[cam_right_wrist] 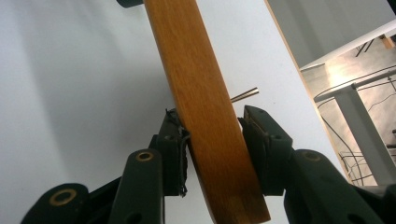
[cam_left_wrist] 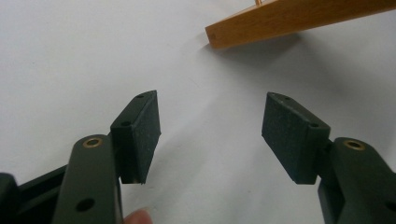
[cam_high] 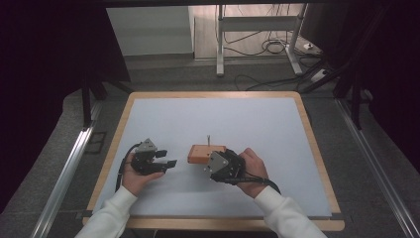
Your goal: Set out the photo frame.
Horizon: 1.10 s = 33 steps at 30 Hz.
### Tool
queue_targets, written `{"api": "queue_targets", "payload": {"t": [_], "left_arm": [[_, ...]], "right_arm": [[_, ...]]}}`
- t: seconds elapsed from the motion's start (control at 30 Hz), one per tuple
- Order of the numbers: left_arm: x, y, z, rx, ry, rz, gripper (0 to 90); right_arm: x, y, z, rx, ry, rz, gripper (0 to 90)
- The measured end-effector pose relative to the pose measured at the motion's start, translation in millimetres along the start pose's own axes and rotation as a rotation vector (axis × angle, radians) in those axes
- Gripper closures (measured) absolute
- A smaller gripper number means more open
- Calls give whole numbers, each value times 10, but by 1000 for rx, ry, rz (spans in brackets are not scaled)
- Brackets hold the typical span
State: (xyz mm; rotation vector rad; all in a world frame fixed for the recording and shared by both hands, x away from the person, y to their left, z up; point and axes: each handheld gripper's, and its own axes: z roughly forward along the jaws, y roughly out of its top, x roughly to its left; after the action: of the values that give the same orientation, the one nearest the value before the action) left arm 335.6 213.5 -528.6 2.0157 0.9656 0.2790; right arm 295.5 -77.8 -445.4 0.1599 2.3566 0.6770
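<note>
the right gripper [cam_right_wrist: 212,135] is clamped across the thin edge of a wooden block [cam_high: 206,153] lying near the middle of the white table [cam_high: 257,119], a slim metal pin [cam_high: 209,139] standing up from the block's top. the left gripper [cam_left_wrist: 210,135] hovers just beside the block with its jaws spread and nothing between them. this looks like the bracing step, and the next move likely calls for the free gripper to close on the pin; no containers are in sight.

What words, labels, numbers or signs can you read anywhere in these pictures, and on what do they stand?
None: no readable text stands on the wooden block, the left gripper, the right gripper or the table.
</note>
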Motion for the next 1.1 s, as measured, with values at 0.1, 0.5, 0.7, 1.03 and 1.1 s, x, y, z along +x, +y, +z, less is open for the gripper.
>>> {"api": "queue_targets", "payload": {"t": [0.1,0.5,0.7,1.03,1.1], "left_arm": [[-4,-1,9,5,-1,3,365],[3,-19,30,16,0,1,366],[25,-27,26,13,1,-13,366],[22,-28,33,17,2,-12,365],[24,-29,35,18,3,-12,365]], "right_arm": [[-7,22,12,1,-2,-11,628],[-119,182,80,13,23,-90,675],[-185,236,64,-16,31,-71,693],[-206,256,-55,-51,58,-28,693],[-198,257,-80,-54,61,-29,693]]}}
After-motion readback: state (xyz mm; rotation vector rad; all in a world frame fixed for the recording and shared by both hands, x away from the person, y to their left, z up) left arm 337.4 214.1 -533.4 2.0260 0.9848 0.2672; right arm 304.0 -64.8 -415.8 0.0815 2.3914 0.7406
